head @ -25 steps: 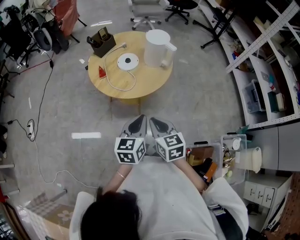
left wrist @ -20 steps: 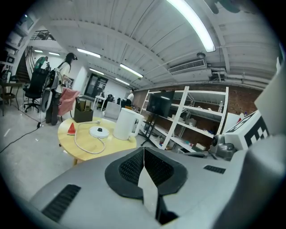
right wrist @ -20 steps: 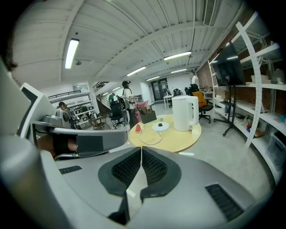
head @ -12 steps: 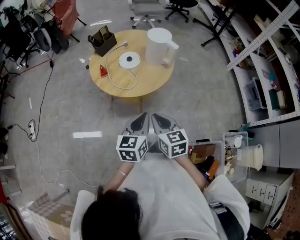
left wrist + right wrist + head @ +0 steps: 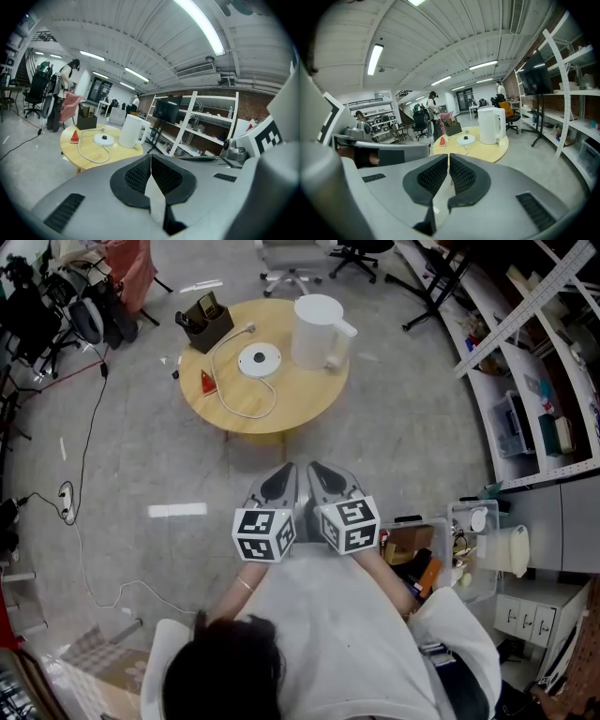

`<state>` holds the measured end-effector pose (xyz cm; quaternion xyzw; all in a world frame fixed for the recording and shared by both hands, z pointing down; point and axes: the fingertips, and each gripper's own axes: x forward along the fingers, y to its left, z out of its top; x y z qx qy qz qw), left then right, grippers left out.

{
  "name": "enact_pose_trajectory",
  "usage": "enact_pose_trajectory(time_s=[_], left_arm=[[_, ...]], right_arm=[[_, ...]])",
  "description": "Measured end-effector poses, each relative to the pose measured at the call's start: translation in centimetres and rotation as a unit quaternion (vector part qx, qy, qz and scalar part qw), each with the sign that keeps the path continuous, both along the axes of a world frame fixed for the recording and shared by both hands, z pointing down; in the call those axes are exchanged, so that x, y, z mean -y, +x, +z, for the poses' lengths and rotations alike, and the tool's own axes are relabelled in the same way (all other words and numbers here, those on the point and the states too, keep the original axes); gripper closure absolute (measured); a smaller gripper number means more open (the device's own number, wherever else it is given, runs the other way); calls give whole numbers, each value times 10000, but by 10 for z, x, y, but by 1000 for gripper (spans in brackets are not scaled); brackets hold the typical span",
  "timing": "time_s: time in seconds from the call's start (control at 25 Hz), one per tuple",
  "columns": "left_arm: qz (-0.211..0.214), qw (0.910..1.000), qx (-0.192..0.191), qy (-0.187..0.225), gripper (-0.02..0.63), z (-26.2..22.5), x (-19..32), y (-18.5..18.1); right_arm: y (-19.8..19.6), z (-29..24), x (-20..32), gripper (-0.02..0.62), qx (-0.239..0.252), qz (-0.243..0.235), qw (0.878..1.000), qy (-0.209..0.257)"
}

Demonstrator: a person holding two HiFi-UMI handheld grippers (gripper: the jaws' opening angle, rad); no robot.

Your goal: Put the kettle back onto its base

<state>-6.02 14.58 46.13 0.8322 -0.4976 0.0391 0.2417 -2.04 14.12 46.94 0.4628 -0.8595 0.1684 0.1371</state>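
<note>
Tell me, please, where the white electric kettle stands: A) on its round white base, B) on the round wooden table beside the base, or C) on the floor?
B: the white electric kettle stands on the round wooden table, apart from its round white base.

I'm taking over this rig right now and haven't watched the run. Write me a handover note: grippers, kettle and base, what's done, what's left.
Left gripper: jaws shut, empty, held in front of the person's chest, short of the table.
Right gripper: the same, close beside the left one.
Kettle: upright on the round table, right of its base in the head view and apart from it.
Base: bare, with its cord looping across the tabletop.
Done: nothing yet.
Left: go to the table, open the jaws, grip the kettle, lift it and set it on the base.
</note>
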Motion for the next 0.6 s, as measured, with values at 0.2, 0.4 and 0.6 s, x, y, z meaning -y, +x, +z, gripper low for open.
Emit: enact_pose_trajectory(time_s=[0.2,0.4,0.6], left_arm=[[-71,10000,-1,-41,580,1,2,-3],[-32,10000,50,3,580,2,7,-1],[-56,9999,123,17,579,3,16,-1]], right_arm=[[5,1,5,568,-166,151,9997,69],[6,2,10,568,-125,116,9998,89],[3,3,22,568,-84,63,9999,107]])
